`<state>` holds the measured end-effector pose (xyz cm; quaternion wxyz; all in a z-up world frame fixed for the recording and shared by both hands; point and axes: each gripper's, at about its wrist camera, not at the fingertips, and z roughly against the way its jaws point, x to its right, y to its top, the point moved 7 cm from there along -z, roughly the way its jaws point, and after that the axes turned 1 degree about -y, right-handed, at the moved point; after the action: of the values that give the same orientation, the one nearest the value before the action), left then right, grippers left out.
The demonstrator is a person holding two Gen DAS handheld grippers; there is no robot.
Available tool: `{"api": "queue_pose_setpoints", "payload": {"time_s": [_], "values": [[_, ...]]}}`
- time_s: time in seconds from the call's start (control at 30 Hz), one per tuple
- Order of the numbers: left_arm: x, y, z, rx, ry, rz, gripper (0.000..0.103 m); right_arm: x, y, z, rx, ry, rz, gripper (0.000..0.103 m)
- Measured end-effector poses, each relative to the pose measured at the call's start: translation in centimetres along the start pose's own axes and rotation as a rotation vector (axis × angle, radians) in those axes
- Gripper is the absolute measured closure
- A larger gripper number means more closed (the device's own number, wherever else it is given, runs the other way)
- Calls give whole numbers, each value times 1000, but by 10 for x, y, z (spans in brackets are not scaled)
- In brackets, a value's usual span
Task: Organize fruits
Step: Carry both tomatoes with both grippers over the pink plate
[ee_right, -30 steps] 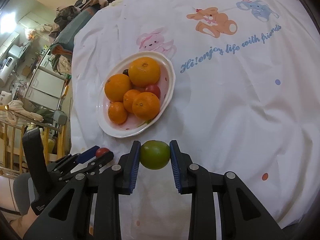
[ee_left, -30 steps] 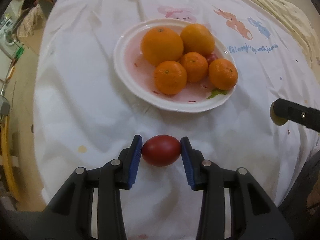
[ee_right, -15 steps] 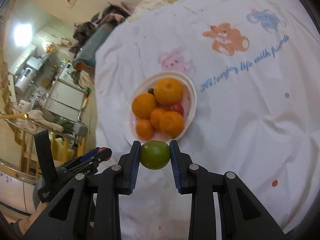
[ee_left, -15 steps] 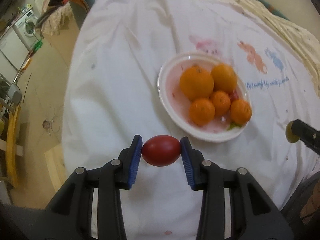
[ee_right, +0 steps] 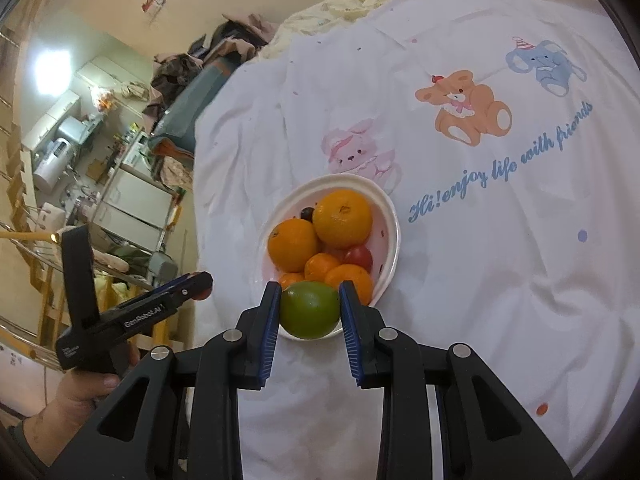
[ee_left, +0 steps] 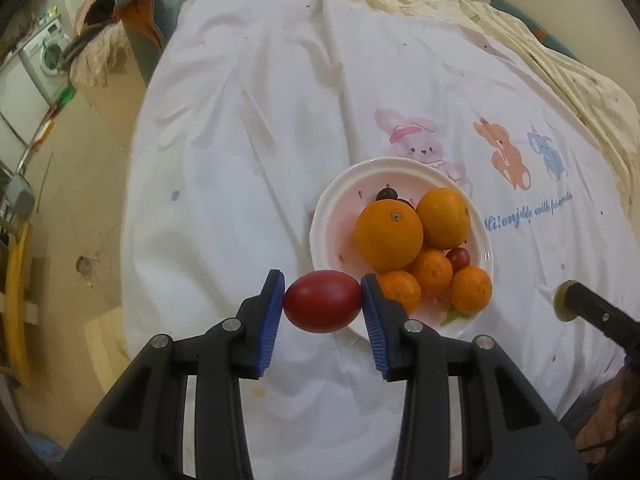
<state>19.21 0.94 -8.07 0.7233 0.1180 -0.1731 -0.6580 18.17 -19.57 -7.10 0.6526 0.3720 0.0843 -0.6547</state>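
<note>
Noted: left gripper pinches a red fruit, right gripper a green fruit; plate of oranges mid-frame on the cartoon-print sheet.

White cartoon-print cloth, washing machine bkgd.

The scene is viewed steeply downward along each gripper's fingers; the plate on the white cloth is shared, at 1 o'clock left, 12 o'clock right.
</note>
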Motion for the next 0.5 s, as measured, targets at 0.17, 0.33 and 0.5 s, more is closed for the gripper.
{"api": "queue_pose_setpoints", "payload": {"time_s": [0.17, 0.33, 0.5], "values": [[0, -5, -27, -47, -26, 25, 68, 6, -2, -24, -51, -4, -19, 72], [2, -6, -48, -91, -48, 40, 68, -4, -3, -47, -94, -8, 33, 72], [9, 0, -58, -97, -63, 42, 68, -16, -8, -75, -148, 13, 84, 72]]}}
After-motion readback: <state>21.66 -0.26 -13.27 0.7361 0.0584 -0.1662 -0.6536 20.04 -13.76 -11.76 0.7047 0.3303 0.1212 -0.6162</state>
